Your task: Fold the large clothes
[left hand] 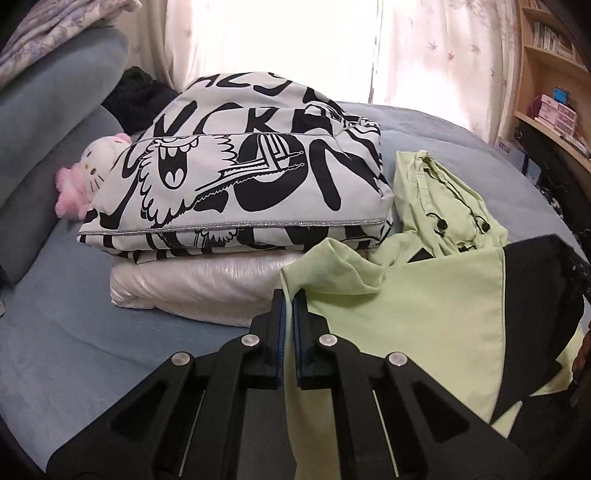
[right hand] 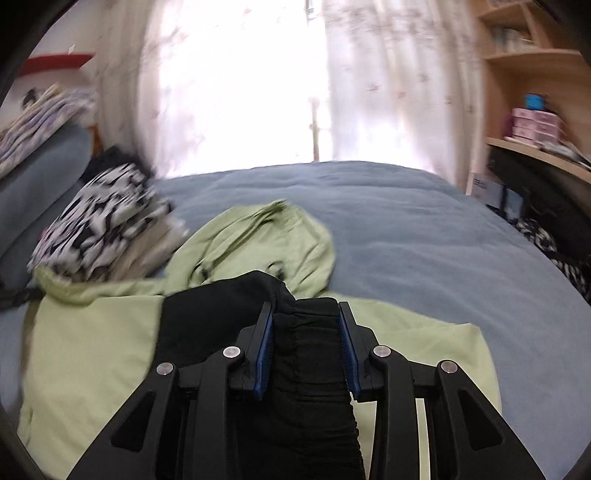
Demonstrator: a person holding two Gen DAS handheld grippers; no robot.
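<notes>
Blue bed [right hand: 406,229]: both hand-held grippers pinch green hoodie [left hand: 424,314].

bed [left hand: 85,332]: blue-grey cover, fills most of both views.
printed duvet [left hand: 236,177]: white w/ black cartoon lettering, folded, silver piping along edge; sits on top of white bundle.
white bundle [left hand: 199,291]: shiny, folded, lying on bed.
plush toy [left hand: 90,173]: pink & white cat, tucked at duvet's left side, partly hidden.
grey cushion [left hand: 48,110]: left, w/ floral fabric [left hand: 48,33] piled above.
curtains [left hand: 280,40]: pale, leaf print, backlit.
shelves [left hand: 550,66]: wood, right; pink boxes [left hand: 557,110] on one.
</notes>
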